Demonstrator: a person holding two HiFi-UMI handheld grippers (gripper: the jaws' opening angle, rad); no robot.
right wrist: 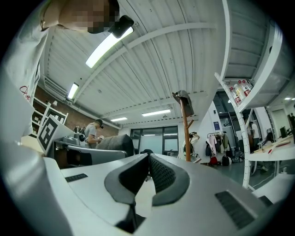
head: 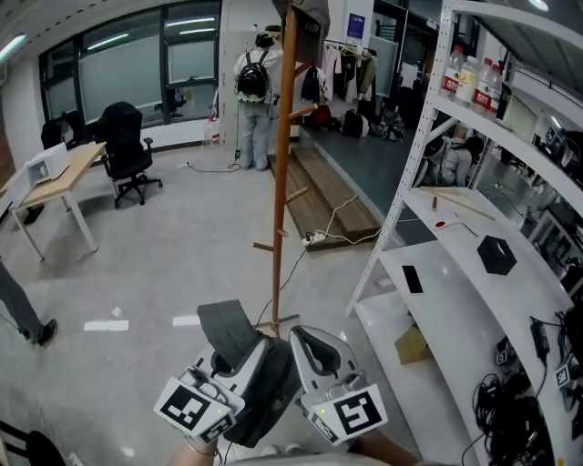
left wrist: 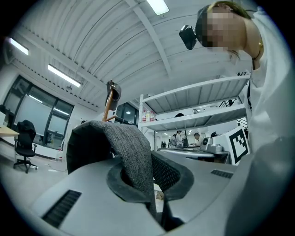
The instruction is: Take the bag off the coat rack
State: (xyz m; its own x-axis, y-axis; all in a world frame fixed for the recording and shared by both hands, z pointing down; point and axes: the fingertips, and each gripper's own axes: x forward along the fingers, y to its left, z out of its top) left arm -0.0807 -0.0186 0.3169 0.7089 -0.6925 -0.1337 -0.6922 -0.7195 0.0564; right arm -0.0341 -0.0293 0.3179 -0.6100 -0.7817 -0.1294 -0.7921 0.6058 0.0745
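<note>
The wooden coat rack (head: pixel 283 182) stands on the floor ahead, with a dark item (head: pixel 310 11) on its top pegs. It shows again as the coat rack (right wrist: pixel 185 136) with the dark item (right wrist: pixel 184 97). Low in the head view, my left gripper (head: pixel 239 350) is shut on a grey felt strap (head: pixel 228 328). The strap (left wrist: pixel 131 154) sticks up between the pads, and dark fabric (head: pixel 273 387) hangs below between both grippers. My right gripper (head: pixel 311 344) sits right beside it. Its pads (right wrist: pixel 159 175) meet with nothing between them.
White metal shelving (head: pixel 474 300) runs along the right, holding bottles, a black box (head: pixel 496 255) and cables. A person with a backpack (head: pixel 252 91) stands behind the rack. An office chair (head: pixel 126 150) and a desk (head: pixel 55 177) are at the left. A cable (head: pixel 337 227) trails over the floor.
</note>
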